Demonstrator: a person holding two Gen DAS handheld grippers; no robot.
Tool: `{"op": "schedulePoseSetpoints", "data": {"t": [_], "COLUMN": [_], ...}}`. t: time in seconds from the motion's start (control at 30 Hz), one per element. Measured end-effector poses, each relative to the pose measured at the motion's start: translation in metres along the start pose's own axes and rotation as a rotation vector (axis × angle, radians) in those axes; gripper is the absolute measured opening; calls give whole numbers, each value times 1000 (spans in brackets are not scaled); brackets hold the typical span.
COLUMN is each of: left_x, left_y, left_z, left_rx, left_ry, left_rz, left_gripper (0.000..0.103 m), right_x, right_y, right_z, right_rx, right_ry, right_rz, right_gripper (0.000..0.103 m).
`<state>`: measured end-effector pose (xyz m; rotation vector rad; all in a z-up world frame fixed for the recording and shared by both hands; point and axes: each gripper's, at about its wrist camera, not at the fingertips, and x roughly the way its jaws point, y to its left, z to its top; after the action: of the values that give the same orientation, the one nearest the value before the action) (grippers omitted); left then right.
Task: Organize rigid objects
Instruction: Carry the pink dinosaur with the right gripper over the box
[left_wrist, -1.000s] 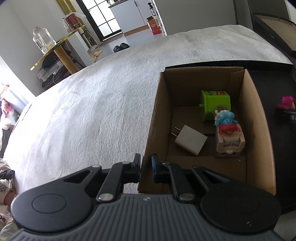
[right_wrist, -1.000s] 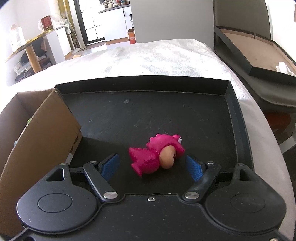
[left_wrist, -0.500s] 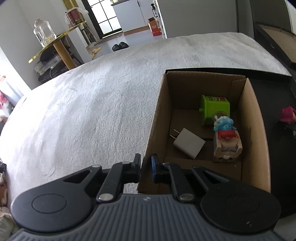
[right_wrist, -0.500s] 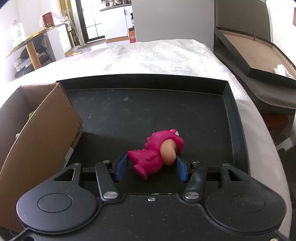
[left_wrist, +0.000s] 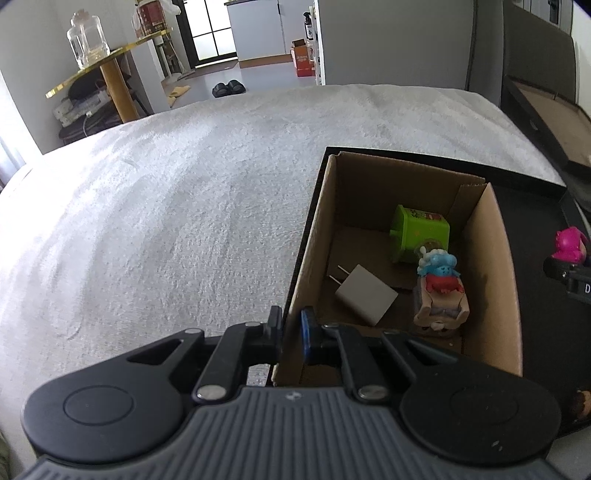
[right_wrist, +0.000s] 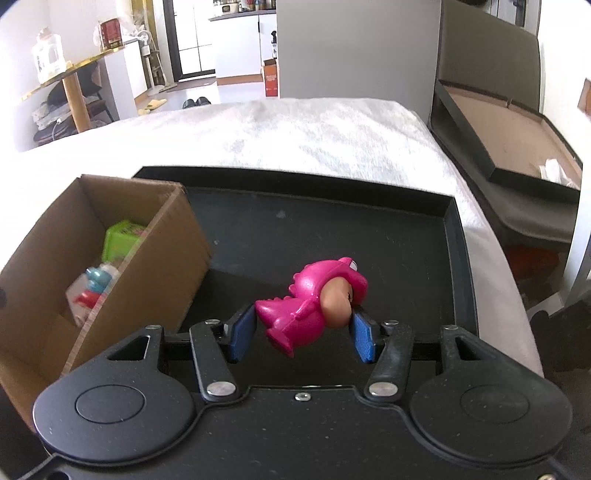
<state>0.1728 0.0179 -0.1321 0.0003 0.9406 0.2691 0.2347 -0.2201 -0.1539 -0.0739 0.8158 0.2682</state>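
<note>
While the right gripper (right_wrist: 302, 334) pinches the dino (right_wrist: 314, 301) between its blue pads (right_wrist: 242, 332), tail end against one pad and face side against the other, the toy hangs just clear of the black tray (right_wrist: 456, 236). It looks like hard, glossy plastic: light, stiff, and likely to slip or swivel, since the pads meet rounded surfaces. A hold across the flatter body would probably sit truer than one on the bulging face.

At ten o'clock from the dino stands the box (right_wrist: 173, 243), open-topped, its near wall clamped by the left gripper (left_wrist: 290, 332), whose fingers are pressed together on the cardboard. Inside, nearest, lies a white charger (left_wrist: 365, 297); at two o'clock from it a blue-capped figure (left_wrist: 439, 291); farthest, a green cube (left_wrist: 419, 234). Thin cardboard will flex, so steadying it seems wise.
</note>
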Motion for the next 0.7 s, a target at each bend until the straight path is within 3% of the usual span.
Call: {"op": "schedulePoseSetpoints", "data": {"t": [0.33,0.7], "left_x": [1,5], "left_y": [3,9], "left_z": [2,4], "left_rx": [3,2], "left_ry": [10,19], "left_rz": [-21,-47], "left_gripper": [9,9], "right_x": [-13,-21], "right_y": [25,72], "right_z": [20,42], "right_rx": [-41,-137], "right_ry": [-34,-83], "right_rz": [5,86], "right_gripper": [54,54]}}
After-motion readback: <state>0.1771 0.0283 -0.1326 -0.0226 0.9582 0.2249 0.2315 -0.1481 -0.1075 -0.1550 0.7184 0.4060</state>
